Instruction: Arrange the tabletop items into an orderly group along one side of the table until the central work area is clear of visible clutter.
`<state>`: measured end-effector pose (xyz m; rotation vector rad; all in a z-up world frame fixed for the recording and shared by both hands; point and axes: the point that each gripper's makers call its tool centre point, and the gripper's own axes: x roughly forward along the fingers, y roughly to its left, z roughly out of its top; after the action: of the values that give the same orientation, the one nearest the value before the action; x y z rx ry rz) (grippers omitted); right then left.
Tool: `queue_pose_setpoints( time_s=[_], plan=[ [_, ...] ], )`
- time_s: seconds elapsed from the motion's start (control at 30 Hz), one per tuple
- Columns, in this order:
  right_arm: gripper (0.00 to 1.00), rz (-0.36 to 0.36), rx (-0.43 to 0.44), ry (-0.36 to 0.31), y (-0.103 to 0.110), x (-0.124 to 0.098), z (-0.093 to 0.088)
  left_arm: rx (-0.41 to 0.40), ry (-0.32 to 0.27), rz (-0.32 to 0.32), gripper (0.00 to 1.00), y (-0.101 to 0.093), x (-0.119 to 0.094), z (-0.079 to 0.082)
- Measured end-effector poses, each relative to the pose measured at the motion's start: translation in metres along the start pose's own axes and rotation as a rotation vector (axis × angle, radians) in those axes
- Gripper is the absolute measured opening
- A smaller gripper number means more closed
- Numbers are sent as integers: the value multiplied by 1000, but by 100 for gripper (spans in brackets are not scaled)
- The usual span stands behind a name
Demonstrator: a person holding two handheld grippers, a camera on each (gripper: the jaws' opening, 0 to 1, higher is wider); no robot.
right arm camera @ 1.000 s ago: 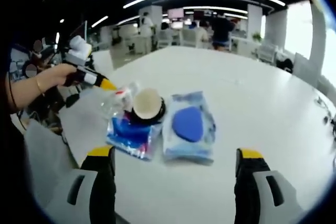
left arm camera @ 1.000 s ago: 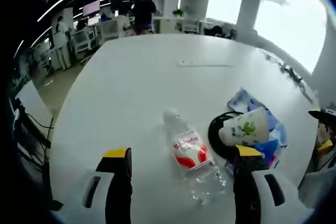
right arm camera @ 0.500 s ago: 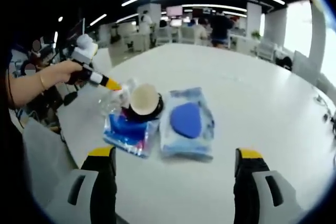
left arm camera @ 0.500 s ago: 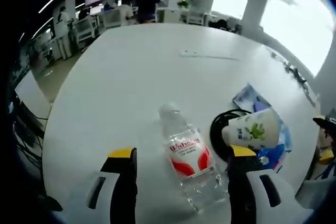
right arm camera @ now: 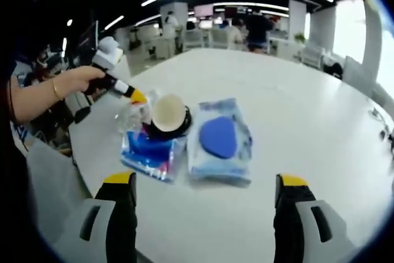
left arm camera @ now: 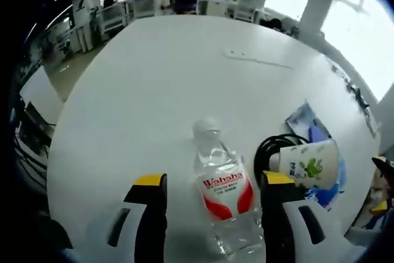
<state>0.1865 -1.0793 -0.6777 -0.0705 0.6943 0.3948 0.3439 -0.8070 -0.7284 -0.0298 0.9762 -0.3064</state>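
Clear ribbed plastic bottle between spread left gripper jaws

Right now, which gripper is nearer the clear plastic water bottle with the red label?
Left. The left gripper straddles the clear plastic water bottle; the right gripper hangs back beyond the packets.

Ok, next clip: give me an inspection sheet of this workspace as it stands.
Surface: white table, mostly bare.
Job's things: water bottle lying between the left gripper's jaws; paper cup on its side; two blue packets flat, side by side.
Clutter: nothing seen beyond these.
Grippers: left gripper open, straddling the bottle; right gripper open, holding nothing.
Cables: black coil under the cup.
Surroundings: open office, people standing far off.
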Motion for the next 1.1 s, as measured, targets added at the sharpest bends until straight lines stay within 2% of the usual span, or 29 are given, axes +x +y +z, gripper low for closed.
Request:
queue_pose_setpoints(
  time_s=[0.2, 0.4, 0.47, 0.57, 0.67, 0.73, 0.83, 0.87, 1.1],
  plan=[
    [91, 7, 1, 4, 2, 2, -1, 30, 56, -17, 57, -6, 6, -8],
    [91, 34, -18, 9, 13, 7, -2, -7, 77, -12, 54, -7, 12, -9],
    [91, 37, -18, 10, 14, 7, -1, -22, 102, -1, 53, -6, 14, -12],
    [91, 45, -23, 13, 17, 9, -2, -81, 110, 10, 53, -6, 15, -13],
    [91, 48, -27, 16, 18, 9, -3, -96, 128, 9, 50, -6, 18, -15],
    [91, 48, -28, 14, 19, 9, -2, -112, 143, -6, 48, -8, 20, -15],
    [91, 51, -24, 13, 20, 9, -2, -188, 177, -37, 42, -16, 20, -19],
    [91, 52, -22, 13, 21, 9, -2, -171, 170, -17, 41, -12, 22, -18],
    [90, 62, -21, 15, 26, 10, -5, -183, 206, -6, 41, -11, 24, -18]
  ],
)
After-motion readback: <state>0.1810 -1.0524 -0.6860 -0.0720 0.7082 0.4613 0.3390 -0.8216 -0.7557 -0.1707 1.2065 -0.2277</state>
